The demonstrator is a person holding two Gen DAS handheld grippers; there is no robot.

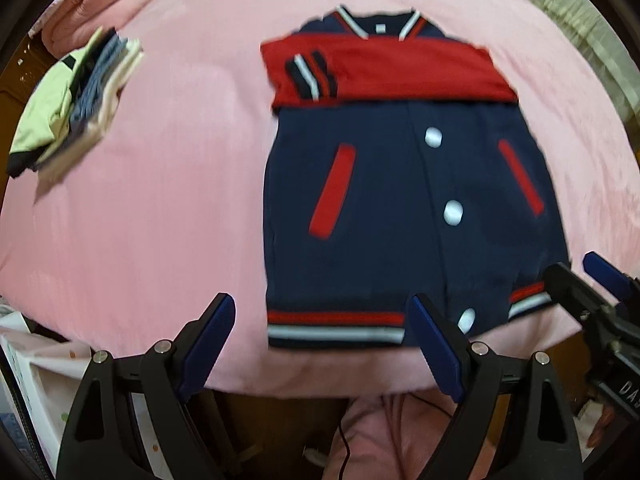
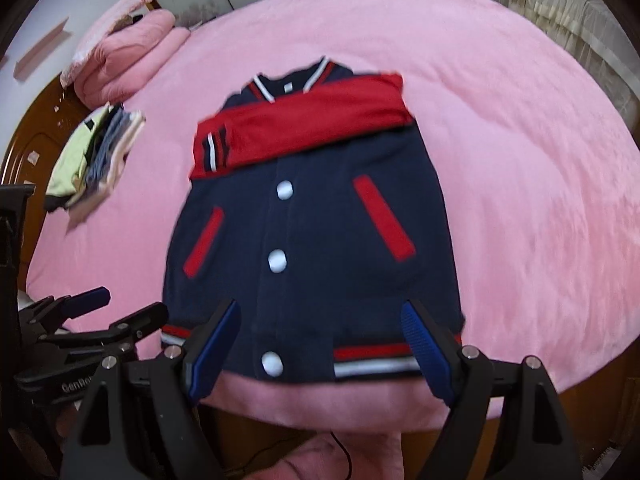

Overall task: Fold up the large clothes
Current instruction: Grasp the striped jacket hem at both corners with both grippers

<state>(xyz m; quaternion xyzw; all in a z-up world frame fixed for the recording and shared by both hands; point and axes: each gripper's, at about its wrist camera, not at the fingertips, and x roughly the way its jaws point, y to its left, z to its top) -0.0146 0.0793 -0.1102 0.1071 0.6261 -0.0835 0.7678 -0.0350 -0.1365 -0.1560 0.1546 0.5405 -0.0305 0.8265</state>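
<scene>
Sleeves already lie folded red across the chest of the navy button-front varsity jacket (image 2: 316, 240), flat at the pink bed's (image 2: 520, 160) near edge. My left gripper (image 1: 324, 344) and right gripper (image 2: 320, 344) hover spread wide, empty, above its striped hem (image 2: 372, 358); next I judge each must pinch a hem corner.

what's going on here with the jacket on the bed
A person holding two grippers is partway through folding a navy varsity jacket spread on a pink bed. Its red sleeves are already folded across the chest. The left gripper and right gripper hang open over the striped hem, gripping nothing. A stack of folded clothes sits off to the side.
</scene>
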